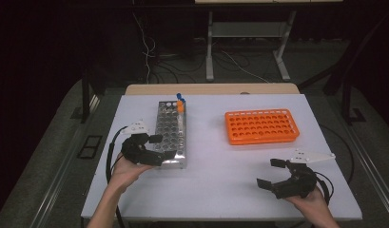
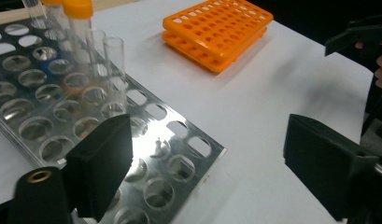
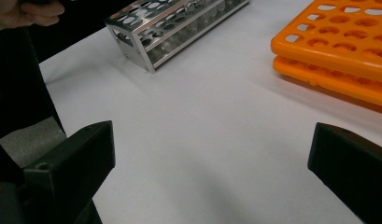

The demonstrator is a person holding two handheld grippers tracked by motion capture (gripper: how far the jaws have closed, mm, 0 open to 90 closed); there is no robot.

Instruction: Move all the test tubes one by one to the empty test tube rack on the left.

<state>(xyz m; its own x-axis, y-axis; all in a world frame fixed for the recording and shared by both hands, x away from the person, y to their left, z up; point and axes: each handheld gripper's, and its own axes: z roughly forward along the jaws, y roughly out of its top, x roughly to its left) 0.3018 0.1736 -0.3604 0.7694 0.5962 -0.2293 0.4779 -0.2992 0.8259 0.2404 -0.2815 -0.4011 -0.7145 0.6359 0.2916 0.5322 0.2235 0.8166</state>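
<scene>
Left gripper (image 1: 162,146): I am holding it over the near end of the metal rack, at about 8 o'clock on the table. Its jaws are standing apart, with nothing between them.
Right gripper (image 1: 271,172): I am holding it above the bare table at about 5 o'clock. Its jaws are standing wide apart and empty.
Metal rack (image 1: 170,130): it is lying at about 10 o'clock on the table, long and silver, shining, with rows of round holes in the top plate. Most holes are showing empty.
Tubes (image 2: 104,60): a few clear tubes are standing at the far end of the rack; two are wearing orange caps (image 2: 78,8), and a blue cap (image 1: 179,96) is showing beside them.
Orange rack (image 1: 261,126): it is sitting at about 2 o'clock, well apart from the metal rack, with its holes empty.
Table (image 1: 216,171): white and flat.
</scene>
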